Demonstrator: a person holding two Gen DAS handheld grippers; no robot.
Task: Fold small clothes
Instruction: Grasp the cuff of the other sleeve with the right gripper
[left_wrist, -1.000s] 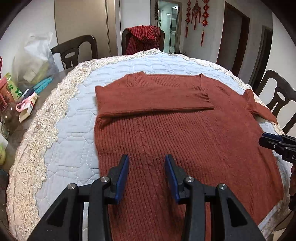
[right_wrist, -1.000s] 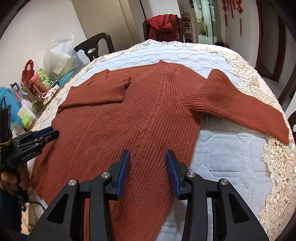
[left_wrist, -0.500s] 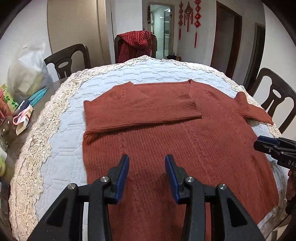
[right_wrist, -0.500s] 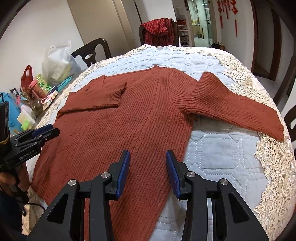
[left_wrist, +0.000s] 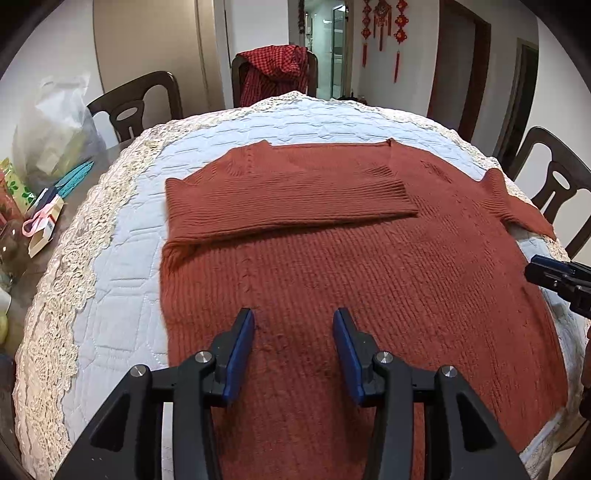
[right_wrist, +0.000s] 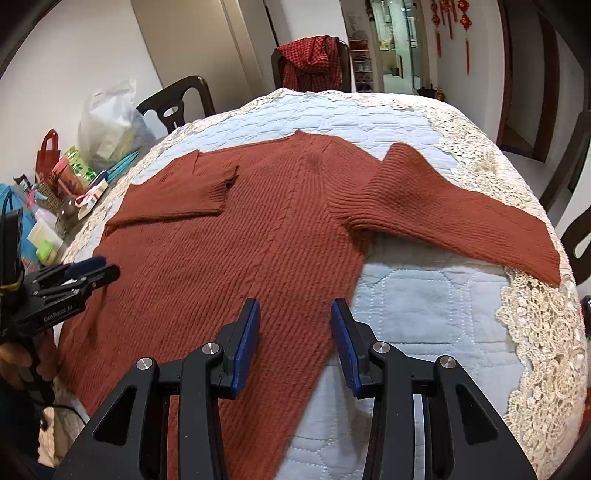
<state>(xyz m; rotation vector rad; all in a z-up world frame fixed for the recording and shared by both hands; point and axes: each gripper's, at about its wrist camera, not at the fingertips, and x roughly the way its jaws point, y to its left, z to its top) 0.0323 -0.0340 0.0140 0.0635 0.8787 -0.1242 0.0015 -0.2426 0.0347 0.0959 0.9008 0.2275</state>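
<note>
A rust-red knit sweater (left_wrist: 332, 266) lies flat on the quilted cloth. Its left sleeve (left_wrist: 280, 199) is folded across the chest. Its right sleeve (right_wrist: 461, 218) lies stretched out toward the table's right edge. My left gripper (left_wrist: 293, 332) is open and empty, above the sweater's lower left part; it also shows in the right wrist view (right_wrist: 92, 271). My right gripper (right_wrist: 294, 321) is open and empty, above the sweater's lower right edge; its tip shows in the left wrist view (left_wrist: 546, 271).
The light blue quilted cloth (left_wrist: 122, 295) has a cream lace border (right_wrist: 535, 332). Bags, boxes and bottles (right_wrist: 62, 192) crowd the table's left side. Dark wooden chairs (left_wrist: 140, 107) ring the table; one holds a red checked garment (left_wrist: 273, 74).
Both grippers have drawn back a little and stay open. The sweater has not moved.
</note>
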